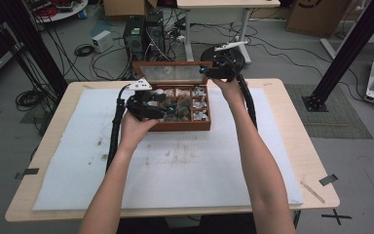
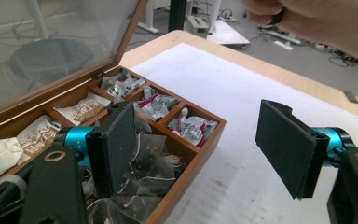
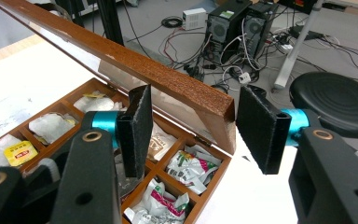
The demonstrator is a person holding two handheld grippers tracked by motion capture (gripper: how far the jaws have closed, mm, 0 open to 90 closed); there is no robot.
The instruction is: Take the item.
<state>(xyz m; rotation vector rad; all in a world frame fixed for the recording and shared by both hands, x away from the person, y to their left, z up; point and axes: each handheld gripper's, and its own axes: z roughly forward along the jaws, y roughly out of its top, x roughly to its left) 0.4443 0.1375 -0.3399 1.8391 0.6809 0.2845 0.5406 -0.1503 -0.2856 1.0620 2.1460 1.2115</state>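
A wooden tea box (image 1: 185,126) stands at the far middle of the table with its glass lid (image 1: 170,64) raised. Its compartments hold packets and clear tea bags (image 2: 144,163). My left gripper (image 1: 168,108) is open at the box's front left; in the left gripper view (image 2: 205,149) one jaw hangs over the tea bags and the other outside the box wall (image 2: 186,175). My right gripper (image 1: 205,71) is open at the lid's upper right corner. In the right gripper view (image 3: 198,133) its jaws stand on either side of the lid's wooden rim (image 3: 158,77), above the packets (image 3: 186,168).
A white mat (image 1: 175,165) covers most of the wooden table (image 1: 297,146). Behind the table stand a black stool (image 3: 340,102), computer towers (image 1: 143,31) and loose cables (image 1: 85,48) on the floor. Black frame posts (image 1: 350,44) rise at both sides.
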